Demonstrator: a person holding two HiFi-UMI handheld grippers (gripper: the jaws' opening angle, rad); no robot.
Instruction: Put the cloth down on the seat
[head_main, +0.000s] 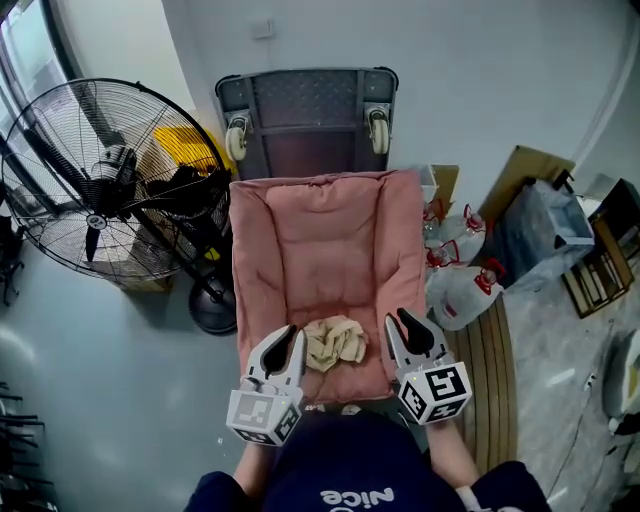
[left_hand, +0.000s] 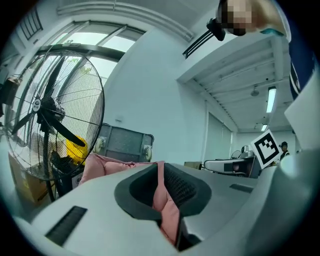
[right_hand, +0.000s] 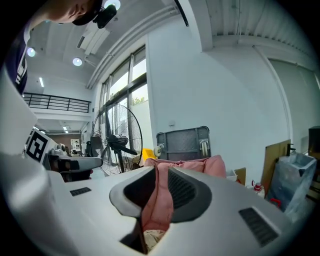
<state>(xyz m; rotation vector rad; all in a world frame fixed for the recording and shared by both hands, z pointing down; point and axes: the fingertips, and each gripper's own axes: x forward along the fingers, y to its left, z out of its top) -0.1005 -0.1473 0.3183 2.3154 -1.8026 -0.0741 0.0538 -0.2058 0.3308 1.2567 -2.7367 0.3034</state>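
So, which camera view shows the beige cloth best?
The head view: the whole cloth lies crumpled on the pink seat. The right gripper view shows only a scrap; the left gripper view shows none.

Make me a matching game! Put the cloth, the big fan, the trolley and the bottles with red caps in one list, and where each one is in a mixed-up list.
Things:
1. cloth
2. big fan
3. trolley
4. bottles with red caps

Places:
A. on the floor, right of the pink chair
B. upended against the wall behind the chair
C. on the front of the chair's seat
D. on the floor, left of the chair

Pairs: 1-C, 2-D, 3-B, 4-A.
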